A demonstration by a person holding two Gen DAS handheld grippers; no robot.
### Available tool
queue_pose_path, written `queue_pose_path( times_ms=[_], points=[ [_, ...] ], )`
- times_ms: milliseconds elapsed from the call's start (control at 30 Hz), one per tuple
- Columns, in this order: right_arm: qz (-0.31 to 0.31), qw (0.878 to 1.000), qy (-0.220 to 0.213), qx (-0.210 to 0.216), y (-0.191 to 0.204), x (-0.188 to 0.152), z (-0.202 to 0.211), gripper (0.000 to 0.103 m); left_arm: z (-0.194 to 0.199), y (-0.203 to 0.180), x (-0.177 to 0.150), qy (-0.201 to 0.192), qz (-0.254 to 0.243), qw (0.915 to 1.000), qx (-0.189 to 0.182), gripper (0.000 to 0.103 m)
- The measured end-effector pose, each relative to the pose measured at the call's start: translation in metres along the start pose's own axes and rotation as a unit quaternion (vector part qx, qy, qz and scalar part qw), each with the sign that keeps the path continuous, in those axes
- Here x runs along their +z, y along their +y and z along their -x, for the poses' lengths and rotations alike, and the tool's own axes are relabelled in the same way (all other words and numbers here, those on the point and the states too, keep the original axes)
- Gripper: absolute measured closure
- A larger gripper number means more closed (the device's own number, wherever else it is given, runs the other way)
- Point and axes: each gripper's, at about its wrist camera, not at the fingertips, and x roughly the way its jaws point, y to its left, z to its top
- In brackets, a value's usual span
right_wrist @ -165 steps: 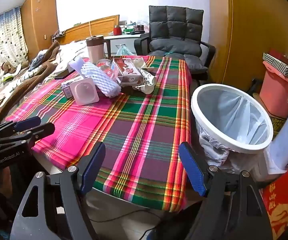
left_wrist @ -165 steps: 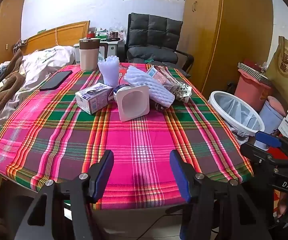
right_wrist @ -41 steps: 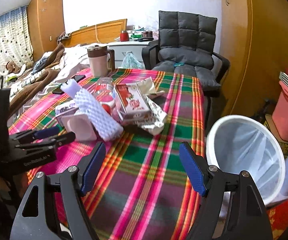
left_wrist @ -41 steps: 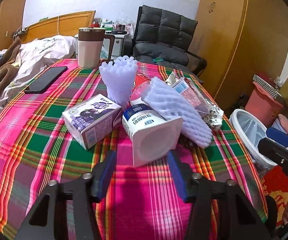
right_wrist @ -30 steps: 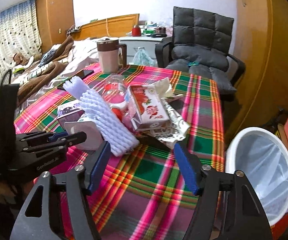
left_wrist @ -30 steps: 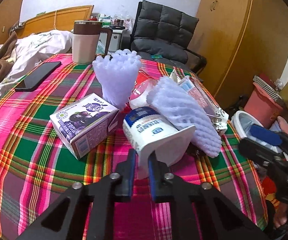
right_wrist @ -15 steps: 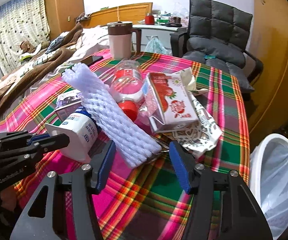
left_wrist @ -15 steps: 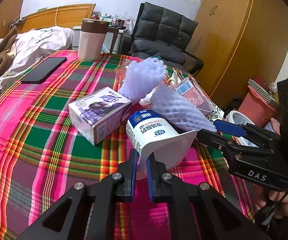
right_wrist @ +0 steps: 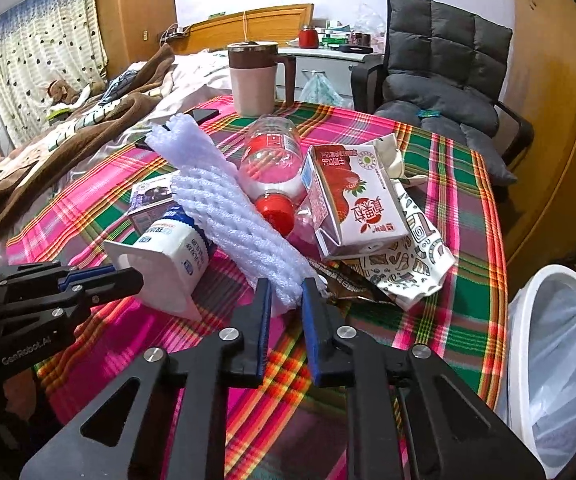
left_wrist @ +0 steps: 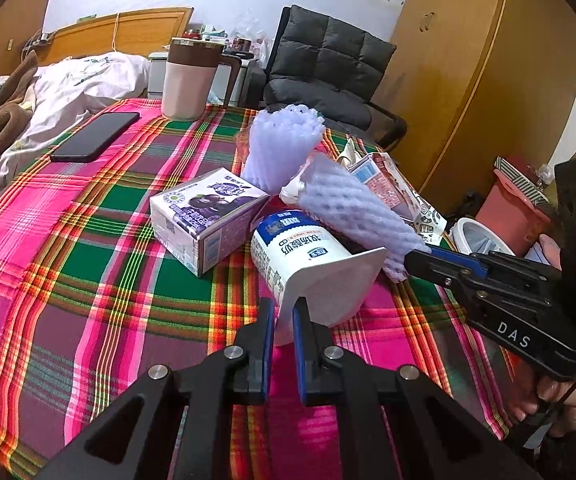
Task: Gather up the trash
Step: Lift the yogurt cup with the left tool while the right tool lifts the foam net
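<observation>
Left wrist view: my left gripper is clenched on the rim of the yogurt cup, lying on the plaid tablecloth beside the purple carton; right wrist view: my right gripper, jaws just closing, pinches the near end of the foam net sleeve; the trash bin stands right of the table.

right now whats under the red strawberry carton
The red strawberry carton lies on a patterned paper bag and a dark wrapper. Whatever else is beneath it is covered.
</observation>
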Motion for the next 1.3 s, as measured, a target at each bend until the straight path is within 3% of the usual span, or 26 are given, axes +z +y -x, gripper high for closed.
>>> queue_pose_path(
  times_ms=[533, 1300],
  points=[
    [-0.044, 0.999, -0.027, 0.004, -0.009, -0.010, 0.030, 0.090, 0.023, -0.016, -0.008, -0.011, -0.011, 0.9999, 0.002, 0.098],
    [-0.109, 0.992, -0.053, -0.027, -0.040, -0.036, 0.056, 0.090, 0.038, -0.061, 0.002, -0.027, -0.054, 0.9980, -0.022, 0.102]
  ],
)
